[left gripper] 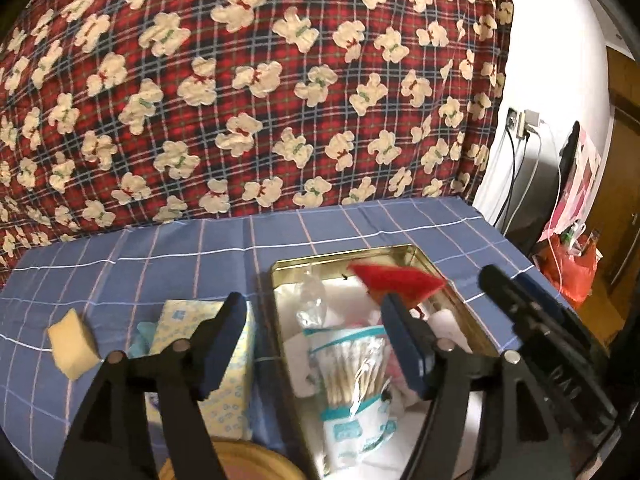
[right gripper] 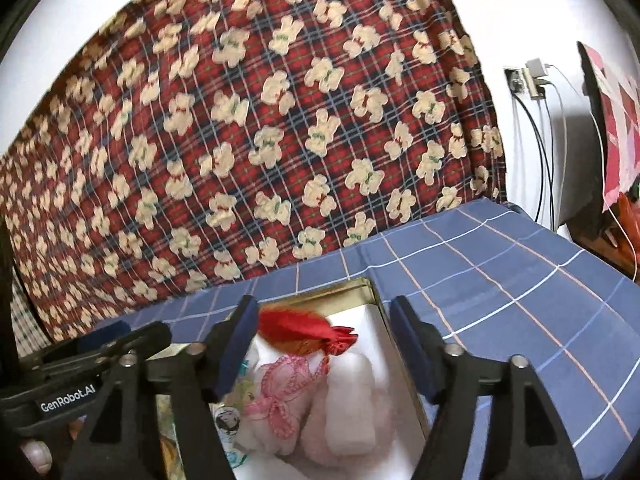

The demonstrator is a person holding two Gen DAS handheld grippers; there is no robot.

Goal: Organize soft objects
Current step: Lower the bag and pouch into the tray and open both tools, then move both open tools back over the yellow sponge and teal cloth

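Observation:
A gold metal tin (left gripper: 280, 276) (right gripper: 362, 286) sits on the blue checked cloth. It holds a bag of cotton swabs (left gripper: 352, 364), a pink lace pouch (right gripper: 280, 392), white soft pads (right gripper: 352, 400) and a red satin pouch (right gripper: 304, 330) (left gripper: 396, 280), which looks blurred above the tin. My left gripper (left gripper: 316, 340) is open over the tin's left side. My right gripper (right gripper: 324, 348) is open above the tin, empty, with the red pouch between its fingers but untouched. A yellow sponge (left gripper: 74, 344) and a tissue pack (left gripper: 224, 380) lie left of the tin.
A red plaid bear-print quilt (left gripper: 248, 92) rises behind the cloth. The right gripper (left gripper: 540, 320) shows at the right of the left wrist view. Wall sockets with cables (right gripper: 532, 80) and a red bag (left gripper: 572, 268) are at the right. A round wooden rim (left gripper: 248, 460) is near.

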